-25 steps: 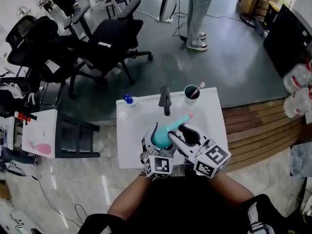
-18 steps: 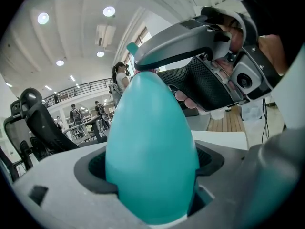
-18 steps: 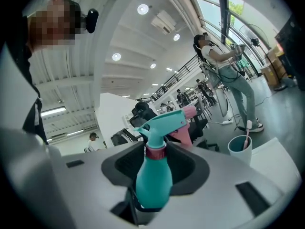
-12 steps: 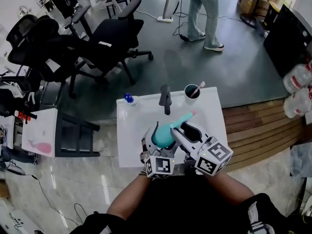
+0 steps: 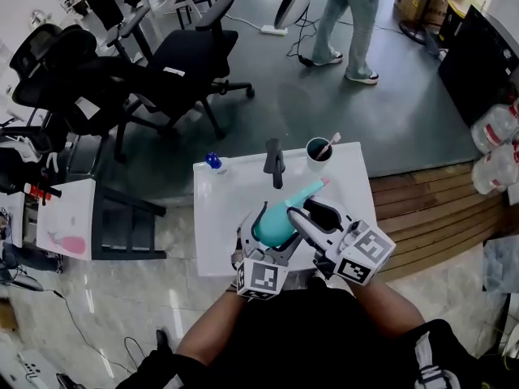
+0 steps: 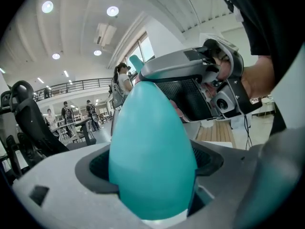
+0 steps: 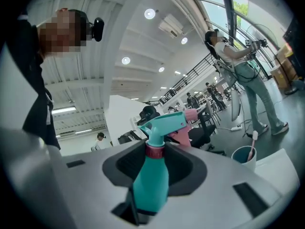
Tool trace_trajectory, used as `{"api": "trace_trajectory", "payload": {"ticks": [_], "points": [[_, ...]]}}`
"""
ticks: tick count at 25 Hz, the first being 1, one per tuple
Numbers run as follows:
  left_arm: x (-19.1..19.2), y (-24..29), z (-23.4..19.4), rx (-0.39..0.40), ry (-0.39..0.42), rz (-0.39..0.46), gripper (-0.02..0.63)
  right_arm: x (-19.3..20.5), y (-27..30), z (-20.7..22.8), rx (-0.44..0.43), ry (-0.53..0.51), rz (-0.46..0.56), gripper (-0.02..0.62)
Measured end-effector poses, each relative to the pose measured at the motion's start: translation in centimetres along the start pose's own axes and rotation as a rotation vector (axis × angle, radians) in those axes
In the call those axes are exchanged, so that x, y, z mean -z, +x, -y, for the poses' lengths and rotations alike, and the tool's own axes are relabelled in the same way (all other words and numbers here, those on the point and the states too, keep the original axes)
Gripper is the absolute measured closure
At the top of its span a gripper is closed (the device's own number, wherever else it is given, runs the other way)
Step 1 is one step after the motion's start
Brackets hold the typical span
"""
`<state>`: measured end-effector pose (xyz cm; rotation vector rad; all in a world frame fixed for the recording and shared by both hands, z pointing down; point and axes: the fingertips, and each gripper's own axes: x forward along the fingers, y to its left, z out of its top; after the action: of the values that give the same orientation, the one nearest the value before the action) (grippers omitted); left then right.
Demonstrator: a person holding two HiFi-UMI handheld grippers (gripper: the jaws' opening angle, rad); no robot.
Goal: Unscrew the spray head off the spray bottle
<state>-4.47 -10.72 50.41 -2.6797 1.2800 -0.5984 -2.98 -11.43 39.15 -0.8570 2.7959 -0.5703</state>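
A teal spray bottle (image 5: 274, 224) is held above the white table (image 5: 217, 217), its teal and pink spray head (image 5: 314, 188) pointing away from me. My left gripper (image 5: 264, 238) is shut on the egg-shaped body (image 6: 152, 151), which fills the gap between its jaws. My right gripper (image 5: 313, 217) reaches in from the right at the neck. In the right gripper view its jaws are closing on the red collar (image 7: 155, 150) just under the spray head (image 7: 167, 122), and the pads touch the collar on both sides. The bottle's base is hidden.
On the table's far edge stand a cup with a toothbrush (image 5: 319, 153), a black upright object (image 5: 275, 164) and a small blue-capped bottle (image 5: 213, 163). Black office chairs (image 5: 174, 71) stand beyond, a person (image 5: 357, 23) walks at the back, and water jugs (image 5: 496, 148) sit right.
The bottle has tipped slightly, its spray head rising toward the cup. My right gripper has shifted a little right and narrowed onto the neck. The person at the back has walked right.
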Motion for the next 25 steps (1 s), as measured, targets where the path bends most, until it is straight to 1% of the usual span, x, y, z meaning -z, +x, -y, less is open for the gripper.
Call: {"api": "trace_trajectory", "payload": {"ticks": [6, 10, 14, 17, 19, 21, 23, 25], "points": [[-0.9, -0.7, 0.3, 0.065, 0.002, 0.042, 0.149, -0.8, -0.3, -0.8, -0.081, -0.024, 0.002, 0.463], [-1.5, -1.2, 0.9, 0.133, -0.025, 0.094, 0.149, -1.2, -0.4, -2.2, -0.156, -0.090, 0.014, 0.462], [-3.5, -1.8, 1.6, 0.231, -0.027, 0.173, 0.149, -1.7, -0.9, -3.7, -0.273, -0.158, 0.021, 0.462], [-4.0, -2.5, 2.5, 0.316, -0.010, 0.217, 0.149, -1.9, -1.5, -4.8, -0.403, -0.206, 0.008, 0.460], [-5.2, -3.0, 2.9, 0.362, -0.049, 0.273, 0.149, -1.9, -2.0, -5.7, -0.489, -0.213, -0.025, 0.460], [-6.2, -3.5, 3.3, 0.401, -0.089, 0.309, 0.149, -1.9, -2.3, -6.4, -0.550, -0.195, -0.062, 0.459], [-6.4, -3.8, 3.4, 0.418, -0.114, 0.313, 0.149, -2.1, -2.3, -6.7, -0.578, -0.204, -0.068, 0.456], [-6.3, -3.6, 3.1, 0.393, -0.135, 0.298, 0.149, -2.3, -2.1, -6.7, -0.562, -0.223, -0.043, 0.449]]}}
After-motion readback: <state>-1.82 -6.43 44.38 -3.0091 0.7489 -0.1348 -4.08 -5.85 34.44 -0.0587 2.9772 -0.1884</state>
